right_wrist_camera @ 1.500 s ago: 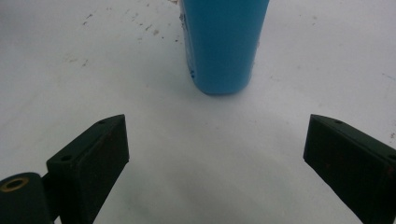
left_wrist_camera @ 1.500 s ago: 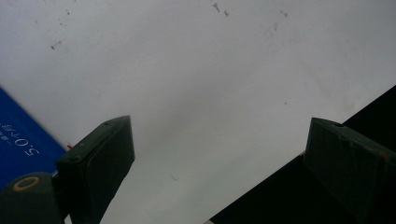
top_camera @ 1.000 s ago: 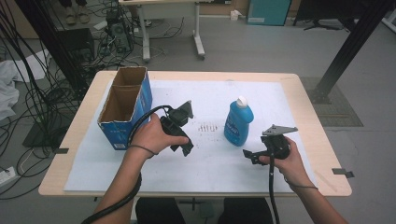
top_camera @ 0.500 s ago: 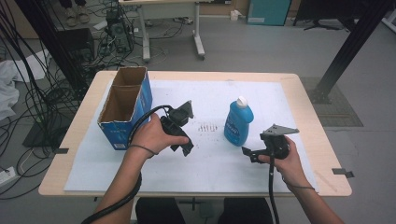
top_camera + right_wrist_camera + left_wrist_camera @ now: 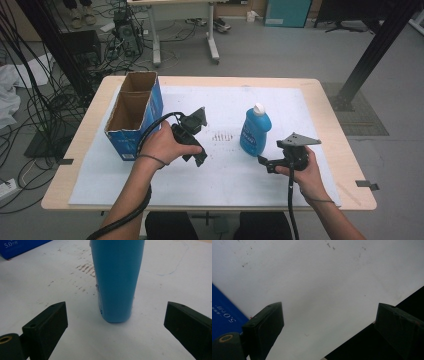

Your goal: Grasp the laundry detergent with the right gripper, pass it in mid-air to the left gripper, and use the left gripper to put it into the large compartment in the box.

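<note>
A blue bottle point(image 5: 255, 132) with a white cap stands upright on the white sheet, right of centre. My right gripper point(image 5: 265, 163) is held low just in front of it and to its right, jaws open. In the right gripper view the bottle point(image 5: 117, 277) stands ahead between the spread jaws of my right gripper point(image 5: 116, 317), touching neither. My left gripper point(image 5: 196, 152) is held in a hand left of centre, right of the cardboard box point(image 5: 132, 112). My left gripper point(image 5: 328, 317) is open over bare white sheet, with nothing between its jaws.
The open-topped box with blue sides point(image 5: 224, 312) stands at the table's left; its corner point(image 5: 20, 246) also shows far off. The white sheet point(image 5: 225, 175) covers most of the wooden table point(image 5: 345, 165). A dark scuff mark point(image 5: 222, 136) lies left of the bottle.
My right gripper has edged slightly toward the bottle. The left gripper, the bottle and the box have stayed put.
</note>
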Demonstrator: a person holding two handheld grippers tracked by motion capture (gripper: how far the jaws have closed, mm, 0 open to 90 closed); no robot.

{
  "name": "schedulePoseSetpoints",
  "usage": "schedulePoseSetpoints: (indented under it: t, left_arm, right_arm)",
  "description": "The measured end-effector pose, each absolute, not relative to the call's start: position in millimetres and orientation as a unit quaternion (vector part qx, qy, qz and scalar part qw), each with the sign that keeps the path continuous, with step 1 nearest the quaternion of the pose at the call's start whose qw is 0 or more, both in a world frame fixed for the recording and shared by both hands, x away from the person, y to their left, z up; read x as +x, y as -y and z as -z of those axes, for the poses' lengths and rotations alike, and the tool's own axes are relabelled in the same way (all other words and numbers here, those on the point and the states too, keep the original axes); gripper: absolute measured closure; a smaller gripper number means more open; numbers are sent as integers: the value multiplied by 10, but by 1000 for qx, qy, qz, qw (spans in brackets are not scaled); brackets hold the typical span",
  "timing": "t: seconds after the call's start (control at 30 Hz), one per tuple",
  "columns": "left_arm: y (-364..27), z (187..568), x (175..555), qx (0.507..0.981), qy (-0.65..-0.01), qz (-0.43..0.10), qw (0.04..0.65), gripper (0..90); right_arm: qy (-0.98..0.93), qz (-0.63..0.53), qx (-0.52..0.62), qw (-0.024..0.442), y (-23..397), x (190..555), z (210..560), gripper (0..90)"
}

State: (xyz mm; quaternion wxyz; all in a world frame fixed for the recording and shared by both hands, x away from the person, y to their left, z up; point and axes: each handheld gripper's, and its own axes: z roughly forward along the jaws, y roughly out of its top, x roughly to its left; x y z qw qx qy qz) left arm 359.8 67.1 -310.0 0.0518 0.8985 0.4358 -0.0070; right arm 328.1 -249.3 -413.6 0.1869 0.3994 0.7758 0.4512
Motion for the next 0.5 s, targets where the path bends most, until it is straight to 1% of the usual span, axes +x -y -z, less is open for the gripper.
schedulePoseSetpoints:
  t: [0.5]
  left_arm:
    - [-707,3094,3603,897,-439,6,51,89]
  right_arm:
    - [-768,-467,392,195,2423,3353,4161,53]
